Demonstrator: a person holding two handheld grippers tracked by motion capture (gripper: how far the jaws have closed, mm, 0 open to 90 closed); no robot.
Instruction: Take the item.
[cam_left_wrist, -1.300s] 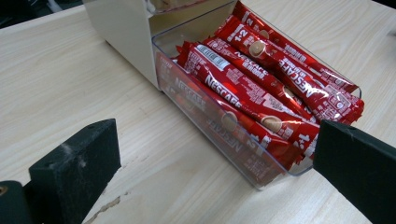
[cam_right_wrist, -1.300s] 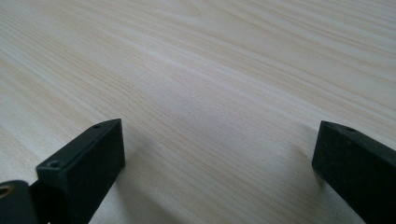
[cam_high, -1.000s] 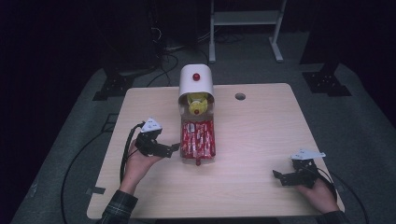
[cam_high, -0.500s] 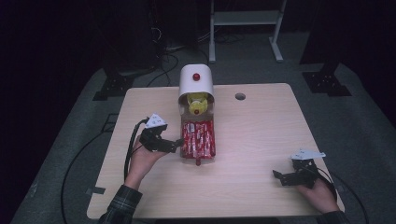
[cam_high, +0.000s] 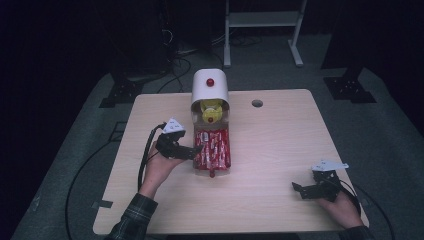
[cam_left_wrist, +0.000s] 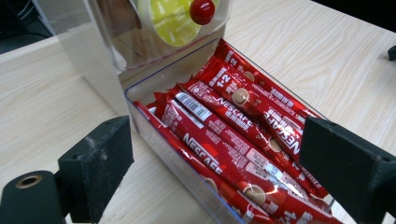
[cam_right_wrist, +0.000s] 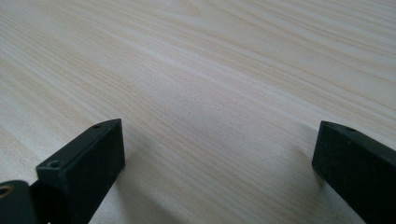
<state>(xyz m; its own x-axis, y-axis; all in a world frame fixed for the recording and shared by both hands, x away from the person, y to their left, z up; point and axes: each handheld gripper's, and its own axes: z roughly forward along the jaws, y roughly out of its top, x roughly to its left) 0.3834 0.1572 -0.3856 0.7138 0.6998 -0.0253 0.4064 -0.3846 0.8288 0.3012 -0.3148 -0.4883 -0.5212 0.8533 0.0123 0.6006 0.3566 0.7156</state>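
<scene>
Pale wood table (cam_high: 280, 150) stands on grey floor (cam_high: 385, 130) amid darkness.

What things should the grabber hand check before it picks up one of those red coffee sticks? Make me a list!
1. Left gripper jaws wide enough for a stick: ok. They have just been closing a little but stand apart, with nothing pressed between the pads.
2. Left gripper aimed at the red coffee sticks: ok, it points over the clear tray.
3. Sticks reachable from above: ok, the tray is open and pulled out from the white dispenser.
4. One stick lying apart from the others: not ok, they lie packed side by side.
5. Right gripper out of the way: ok, open, low over the bare table, far from the tray.
</scene>
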